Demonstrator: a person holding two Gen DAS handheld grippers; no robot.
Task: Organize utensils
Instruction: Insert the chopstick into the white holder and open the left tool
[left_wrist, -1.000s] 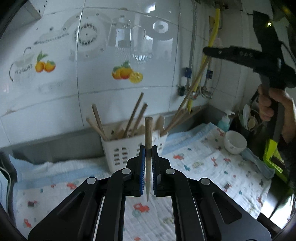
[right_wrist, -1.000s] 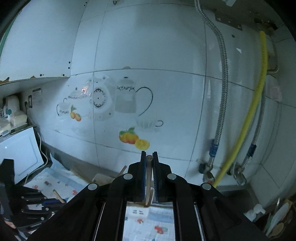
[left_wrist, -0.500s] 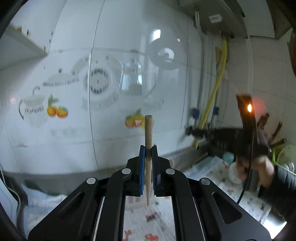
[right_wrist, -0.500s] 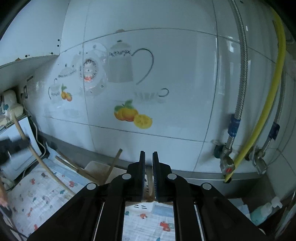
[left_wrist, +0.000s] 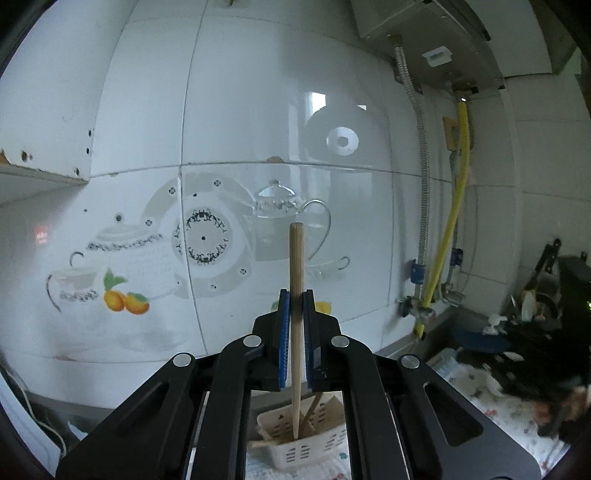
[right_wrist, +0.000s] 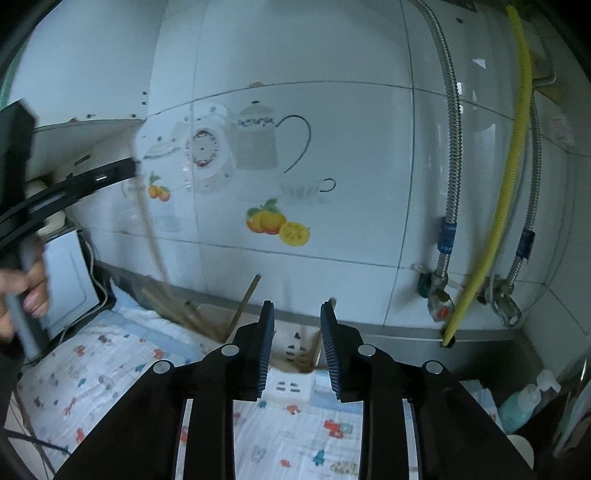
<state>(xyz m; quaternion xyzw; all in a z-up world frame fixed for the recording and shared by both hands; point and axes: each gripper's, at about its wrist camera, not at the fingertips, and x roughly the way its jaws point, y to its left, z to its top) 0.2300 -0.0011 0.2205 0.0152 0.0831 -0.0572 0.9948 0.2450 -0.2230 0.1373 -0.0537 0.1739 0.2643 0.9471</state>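
Your left claw (left_wrist: 294, 325) squeezes a chopstick (left_wrist: 296, 295) upright above the white basket (left_wrist: 295, 446) to drop it in, while your right claw (right_wrist: 296, 332), just opening with nothing between its sides, hangs over that basket.

Our left gripper (left_wrist: 295, 306): sits at lower centre of the left wrist view, jaws closed on an upright wooden chopstick (left_wrist: 296, 295) that rises above the blue pads and runs down below them.
Our left gripper from the right wrist view: blurred black body at the upper left of that frame.
Our left hand (right_wrist: 27, 286): at the left edge of the right wrist view, fingers wrapped round the grey handle.
Our right gripper (right_wrist: 296, 314): lower centre of its own view, jaws have just been opening; the pads stand apart with nothing between them.
Our right hand: blurred at the lower right edge of the left wrist view; we cannot tell its pose.
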